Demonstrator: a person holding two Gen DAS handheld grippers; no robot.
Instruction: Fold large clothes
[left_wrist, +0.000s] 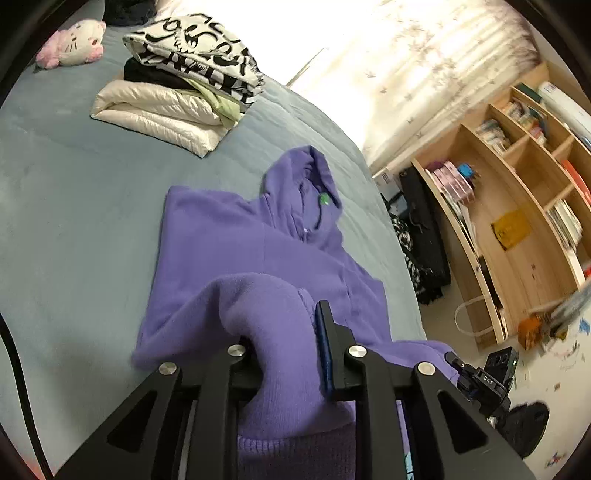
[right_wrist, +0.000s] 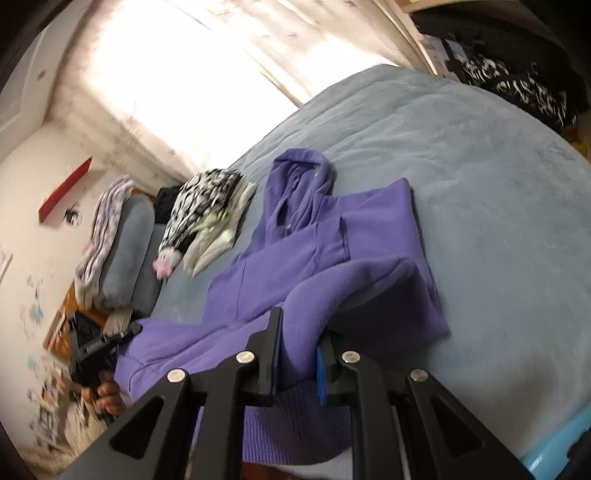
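I have both the left gripper (left_wrist: 284, 332) and right gripper (right_wrist: 297, 343) clenched on the purple hoodie's (left_wrist: 229, 236) hem (sleeves already in); bottom-to-hood fold remains.

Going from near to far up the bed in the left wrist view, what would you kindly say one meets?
Left gripper → purple hoodie → pile of folded clothes → pink plush toy.

- Open blue bed (left_wrist: 74, 206) left of the purple hoodie (left_wrist: 229, 240).
- Far left, a folded clothes stack (left_wrist: 177, 88) and plush toy (left_wrist: 74, 42) block.
- Bookshelf (left_wrist: 517, 221) crowds the right.
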